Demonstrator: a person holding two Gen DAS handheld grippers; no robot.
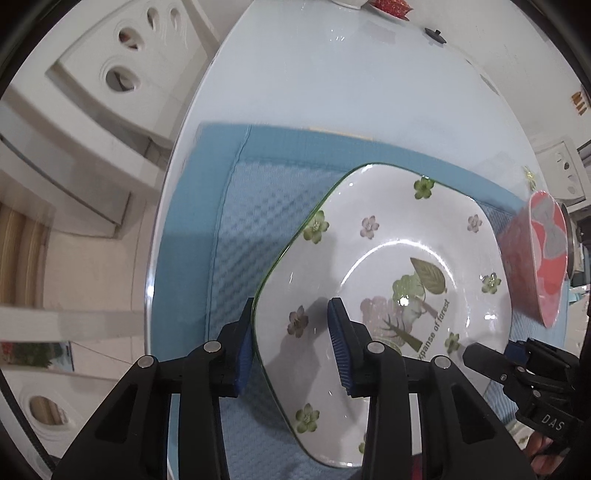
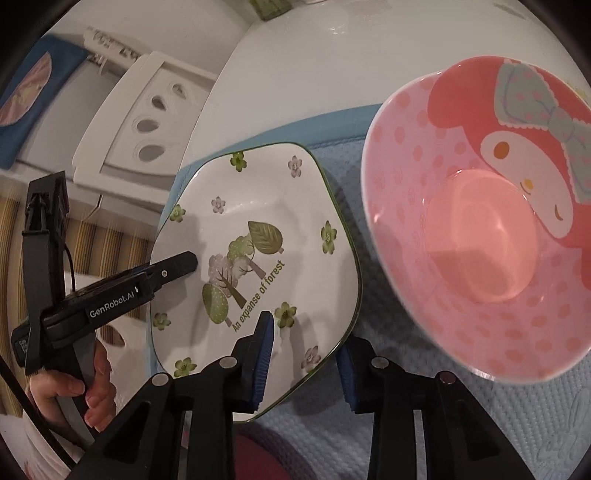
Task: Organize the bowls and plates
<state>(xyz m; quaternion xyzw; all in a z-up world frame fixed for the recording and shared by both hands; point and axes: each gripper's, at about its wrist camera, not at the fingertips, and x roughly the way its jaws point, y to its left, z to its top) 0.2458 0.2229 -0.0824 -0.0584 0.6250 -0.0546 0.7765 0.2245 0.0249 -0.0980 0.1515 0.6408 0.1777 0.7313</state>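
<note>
- Plate [image 1: 388, 266] [image 2: 258, 258], white and squarish with a green rim, flower prints, a tree drawing and the words "An expanse of forest", lies on a blue waffle-textured mat [image 1: 236, 236] [image 2: 325, 424].
- Left gripper [image 1: 291, 350] [image 2: 188, 264] straddles one edge of the plate: one blue pad sits outside the rim, the other over the plate's face, with a gap showing, so the jaws stand apart and are not pressed onto it.
- Right gripper [image 2: 306, 365] [image 1: 480, 354] straddles the opposite edge the same way, one pad above the plate and one outside the rim, jaws spread.
- Pink bowl [image 2: 480, 229] [image 1: 535, 258] with a cartoon face and a bow print stands just beside the plate on the same mat; in the left wrist view it looks tilted, and whether it touches the plate cannot be told.
- Mat rests on a round, glossy white table [image 1: 351, 85] [image 2: 314, 74].
- At the table's far edge are a red-patterned object [image 1: 391, 5] and a small dark knob-like item [image 1: 435, 35].
- White chairs with oval cut-outs in their backs [image 1: 122, 70] [image 2: 147, 125] stand around the table.
- Person's hand [image 2: 88, 391] holds the left gripper's handle.
</note>
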